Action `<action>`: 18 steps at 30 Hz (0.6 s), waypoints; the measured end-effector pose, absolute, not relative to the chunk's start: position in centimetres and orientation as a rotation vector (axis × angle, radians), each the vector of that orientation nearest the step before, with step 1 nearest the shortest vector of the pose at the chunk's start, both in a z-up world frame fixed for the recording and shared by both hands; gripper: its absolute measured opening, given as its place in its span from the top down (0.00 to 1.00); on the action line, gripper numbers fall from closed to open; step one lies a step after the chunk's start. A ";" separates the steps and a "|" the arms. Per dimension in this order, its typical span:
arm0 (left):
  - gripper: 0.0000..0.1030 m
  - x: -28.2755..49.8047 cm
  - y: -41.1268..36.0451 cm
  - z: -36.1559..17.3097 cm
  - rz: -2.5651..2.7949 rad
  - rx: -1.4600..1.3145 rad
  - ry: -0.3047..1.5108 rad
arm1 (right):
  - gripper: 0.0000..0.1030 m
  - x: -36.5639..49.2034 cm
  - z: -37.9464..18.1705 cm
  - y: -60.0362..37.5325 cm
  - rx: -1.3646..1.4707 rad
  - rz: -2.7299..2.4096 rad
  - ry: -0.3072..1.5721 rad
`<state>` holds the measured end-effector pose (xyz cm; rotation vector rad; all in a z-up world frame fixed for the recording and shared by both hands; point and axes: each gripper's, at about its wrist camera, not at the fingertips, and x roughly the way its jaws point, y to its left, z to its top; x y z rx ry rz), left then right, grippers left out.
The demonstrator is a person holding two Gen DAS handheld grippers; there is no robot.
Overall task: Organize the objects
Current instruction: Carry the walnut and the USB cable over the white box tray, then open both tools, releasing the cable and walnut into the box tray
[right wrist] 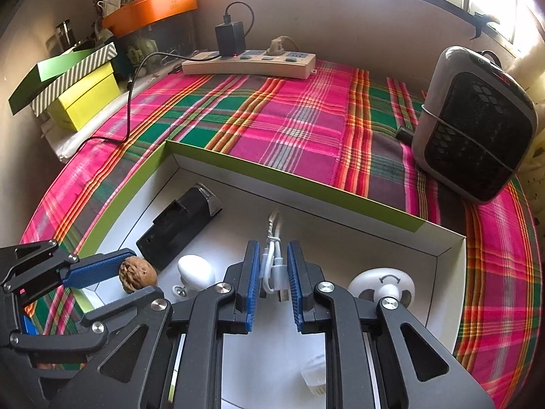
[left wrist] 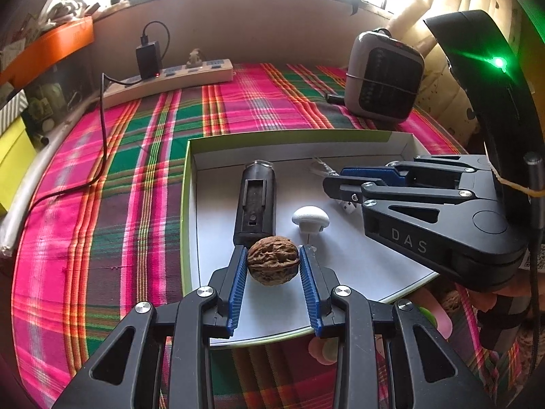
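The left gripper (left wrist: 273,263) pinches a walnut (left wrist: 273,260) over the box (left wrist: 354,135), the right gripper (right wrist: 271,274) clamps a coiled white cable (right wrist: 272,262) — round shell could squirt free.

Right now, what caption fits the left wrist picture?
Left gripper holds a walnut over the box.

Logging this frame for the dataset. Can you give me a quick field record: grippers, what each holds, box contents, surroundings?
left gripper: shut on walnut, over the box
right gripper: shut on white USB cable, over the box
container: white box with green sides, on plaid cloth
inside box: black device, white knob, white round disc
behind the box: power strip, grey heater
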<state>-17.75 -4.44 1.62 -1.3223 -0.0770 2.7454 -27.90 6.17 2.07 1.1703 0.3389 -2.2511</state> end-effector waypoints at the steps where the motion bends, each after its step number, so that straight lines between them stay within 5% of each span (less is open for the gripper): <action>1: 0.72 -17.7 -4.4 1.6 2.747 -1.324 -0.071 | 0.83 -27.9 2.1 6.2 1.171 -2.252 0.337; 18: 0.71 -17.7 -4.6 1.6 2.750 -1.330 -0.076 | 0.83 -27.9 2.0 6.1 1.178 -2.260 0.314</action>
